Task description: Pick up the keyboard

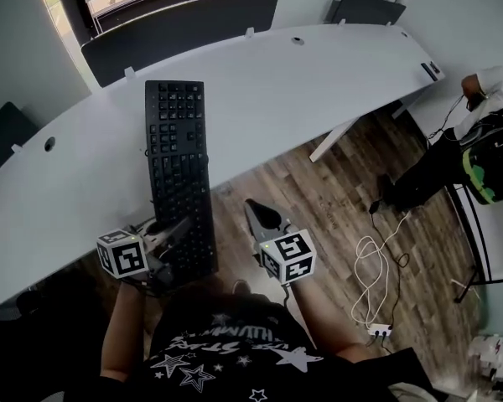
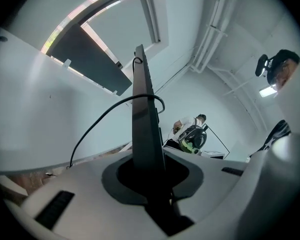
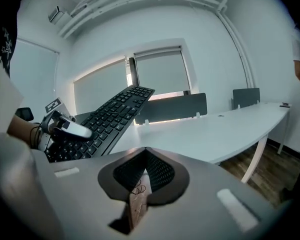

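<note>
Your left claw (image 1: 179, 227) is clamped on the near end of the black keyboard (image 1: 178, 153). The left gripper view shows the board edge-on, wedged between the two jaws and running straight away from them.

The keyboard lies lengthwise across the near edge of the white table (image 1: 335, 82). Its gripped end hangs out past that edge on your side, and its far end reaches in over the tabletop. From the right gripper view it slopes upward, with the far end raised clear of the table surface. A thin black cable (image 2: 97, 121) loops off the keyboard's far end and drops toward the table.

Your right claw (image 1: 253, 211) sits just right of the keyboard's near end, out over the wooden floor (image 1: 327, 199) beyond the near edge and not touching the keyboard. Its jaws are pressed together with nothing between them.

Dark panels (image 1: 184, 23) stand along the table's far edge. A person (image 1: 478, 141) stands past the table's right end, and a white cord (image 1: 375, 268) lies coiled on the floor.
</note>
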`<state>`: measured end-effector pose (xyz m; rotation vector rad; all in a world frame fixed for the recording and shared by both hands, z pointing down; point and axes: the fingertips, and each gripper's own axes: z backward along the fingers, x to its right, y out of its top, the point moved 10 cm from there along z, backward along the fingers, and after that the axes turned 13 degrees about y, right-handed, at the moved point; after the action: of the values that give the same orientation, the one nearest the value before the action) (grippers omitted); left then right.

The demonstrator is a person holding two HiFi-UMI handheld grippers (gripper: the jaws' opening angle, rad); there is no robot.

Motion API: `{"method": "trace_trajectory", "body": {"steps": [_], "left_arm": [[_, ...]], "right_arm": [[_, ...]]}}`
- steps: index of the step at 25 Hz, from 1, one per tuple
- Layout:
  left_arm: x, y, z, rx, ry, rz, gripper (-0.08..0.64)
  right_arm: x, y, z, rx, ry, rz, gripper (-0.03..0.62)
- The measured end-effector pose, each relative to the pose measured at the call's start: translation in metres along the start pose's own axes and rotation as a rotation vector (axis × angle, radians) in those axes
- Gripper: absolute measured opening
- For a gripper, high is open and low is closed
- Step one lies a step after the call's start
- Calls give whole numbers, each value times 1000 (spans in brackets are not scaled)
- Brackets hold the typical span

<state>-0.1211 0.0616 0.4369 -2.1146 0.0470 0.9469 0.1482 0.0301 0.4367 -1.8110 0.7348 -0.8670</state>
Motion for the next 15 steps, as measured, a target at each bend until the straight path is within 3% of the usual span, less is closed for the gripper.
{"method": "trace_trajectory", "body": {"steps": [4, 8, 15], "left_arm": [[19, -29, 7, 31, 23, 44, 72], [36, -40, 12, 32, 60, 38, 72], [54, -47, 11, 60, 16, 8, 72]], "right_arm": [[0, -14, 34, 9, 0, 7, 3], [6, -26, 62, 14, -19, 6, 3], [1, -33, 83, 20, -53, 7, 3]]}}
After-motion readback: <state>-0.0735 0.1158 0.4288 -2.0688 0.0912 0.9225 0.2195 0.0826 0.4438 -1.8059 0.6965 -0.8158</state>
